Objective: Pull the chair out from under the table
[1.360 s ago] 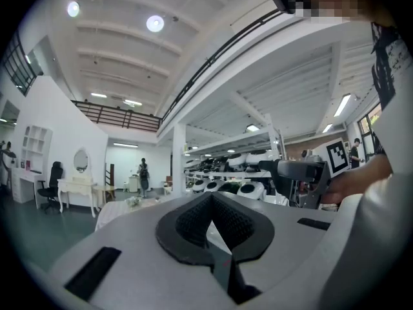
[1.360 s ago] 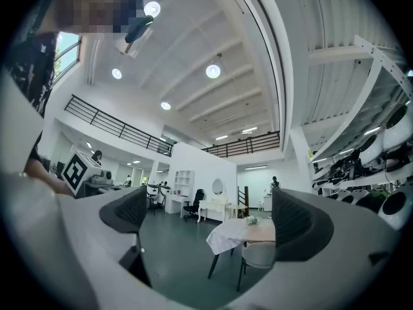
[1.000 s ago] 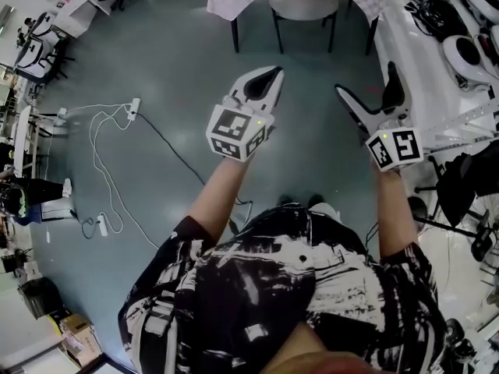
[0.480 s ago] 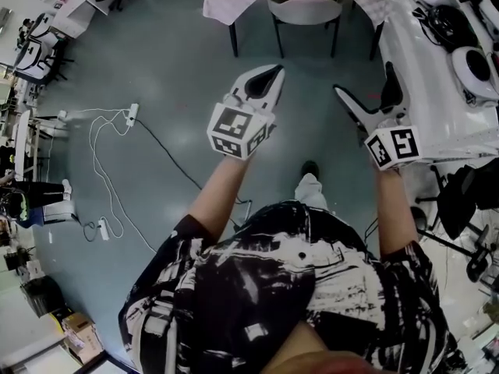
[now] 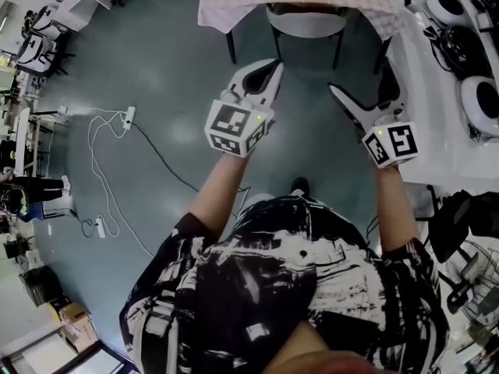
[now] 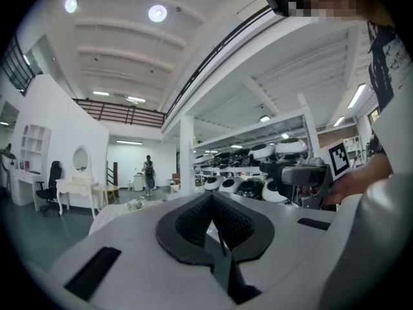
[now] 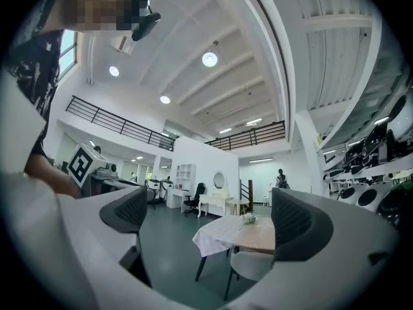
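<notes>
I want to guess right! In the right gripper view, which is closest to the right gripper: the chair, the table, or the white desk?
1. chair, just ahead, low down.
2. table, right behind it.
3. white desk, far back by the wall.

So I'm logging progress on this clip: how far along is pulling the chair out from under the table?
Nothing is done yet: the chair sits tucked under the table, untouched. In hand is only the reach: the right gripper, jaws apart, and the left gripper, jaws together, both empty, point toward it from short of it. Left: close in, grip the backrest, pull the chair out.
</notes>
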A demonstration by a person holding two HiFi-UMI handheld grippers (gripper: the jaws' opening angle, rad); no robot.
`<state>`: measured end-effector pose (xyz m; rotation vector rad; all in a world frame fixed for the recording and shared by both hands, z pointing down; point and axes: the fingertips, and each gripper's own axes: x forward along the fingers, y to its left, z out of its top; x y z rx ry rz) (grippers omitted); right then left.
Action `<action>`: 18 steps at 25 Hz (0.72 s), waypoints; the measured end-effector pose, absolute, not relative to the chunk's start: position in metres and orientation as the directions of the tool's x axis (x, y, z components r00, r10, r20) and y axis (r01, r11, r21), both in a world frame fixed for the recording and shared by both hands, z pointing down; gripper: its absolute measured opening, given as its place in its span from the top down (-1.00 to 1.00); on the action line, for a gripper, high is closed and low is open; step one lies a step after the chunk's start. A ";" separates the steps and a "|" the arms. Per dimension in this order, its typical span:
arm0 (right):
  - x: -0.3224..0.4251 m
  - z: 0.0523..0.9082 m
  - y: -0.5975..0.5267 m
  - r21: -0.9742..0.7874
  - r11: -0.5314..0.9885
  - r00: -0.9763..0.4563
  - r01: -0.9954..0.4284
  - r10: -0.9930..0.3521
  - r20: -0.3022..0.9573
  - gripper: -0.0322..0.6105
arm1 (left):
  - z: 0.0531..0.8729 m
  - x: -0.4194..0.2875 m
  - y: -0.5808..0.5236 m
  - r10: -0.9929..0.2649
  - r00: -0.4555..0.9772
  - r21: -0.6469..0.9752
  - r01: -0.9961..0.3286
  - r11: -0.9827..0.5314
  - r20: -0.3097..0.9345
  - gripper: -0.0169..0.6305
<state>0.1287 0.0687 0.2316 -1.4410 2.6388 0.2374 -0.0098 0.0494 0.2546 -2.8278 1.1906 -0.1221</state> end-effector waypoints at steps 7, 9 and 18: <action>0.141 0.250 0.003 0.045 0.541 -0.541 -0.840 -0.826 -0.158 -0.89 | 0.273 0.006 -0.011 -0.711 0.697 -0.080 -0.707 -0.703 0.087 0.95; 0.143 0.255 -0.016 0.041 0.539 -0.538 -0.842 -0.829 -0.150 -0.89 | 0.277 0.009 -0.031 -0.706 0.702 -0.077 -0.702 -0.708 0.091 0.95; 0.134 0.268 -0.133 0.065 0.507 -0.511 -0.860 -0.852 -0.117 -0.89 | 0.291 0.008 -0.156 -0.669 0.740 -0.050 -0.667 -0.743 0.076 0.95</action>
